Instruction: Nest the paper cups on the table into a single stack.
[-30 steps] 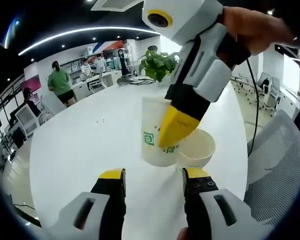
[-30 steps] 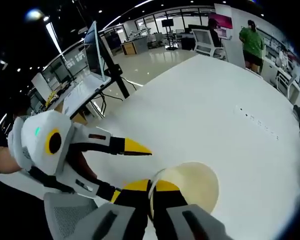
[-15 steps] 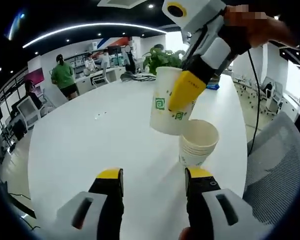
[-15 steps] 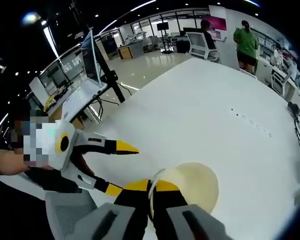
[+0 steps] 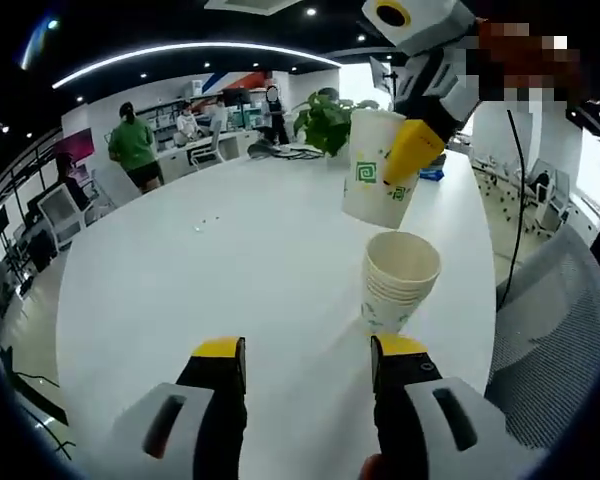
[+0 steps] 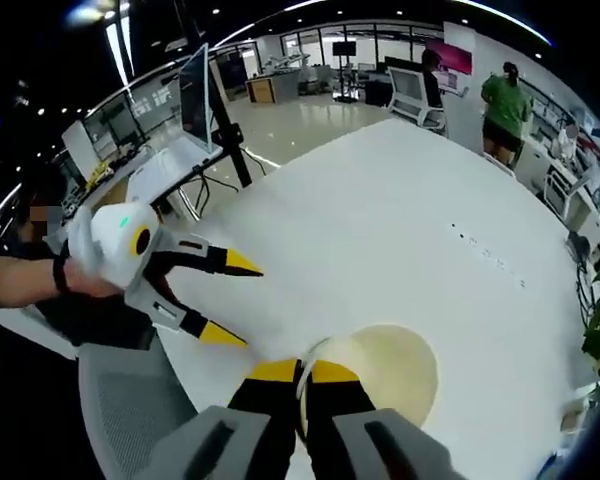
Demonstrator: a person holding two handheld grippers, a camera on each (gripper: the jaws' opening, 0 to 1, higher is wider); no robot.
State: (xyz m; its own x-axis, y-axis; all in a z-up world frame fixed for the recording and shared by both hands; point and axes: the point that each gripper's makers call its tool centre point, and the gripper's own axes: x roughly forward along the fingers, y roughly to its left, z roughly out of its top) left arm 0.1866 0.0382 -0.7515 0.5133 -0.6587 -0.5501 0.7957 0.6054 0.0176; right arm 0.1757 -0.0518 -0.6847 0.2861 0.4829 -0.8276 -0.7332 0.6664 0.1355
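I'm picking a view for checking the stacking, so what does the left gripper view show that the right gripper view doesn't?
The left gripper view shows the stack of nested cups standing on the white table, with the lifted paper cup hanging up and to the left of its mouth, apart from it, pinched at the rim by the right gripper. The right gripper view looks into that cup's pale inside instead, its own jaws shut on the rim, and shows the open left gripper from the front. Both share the table, the office and a person in green.

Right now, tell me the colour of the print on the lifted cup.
Green square-spiral marks on the white lifted cup, clearest in the left gripper view.
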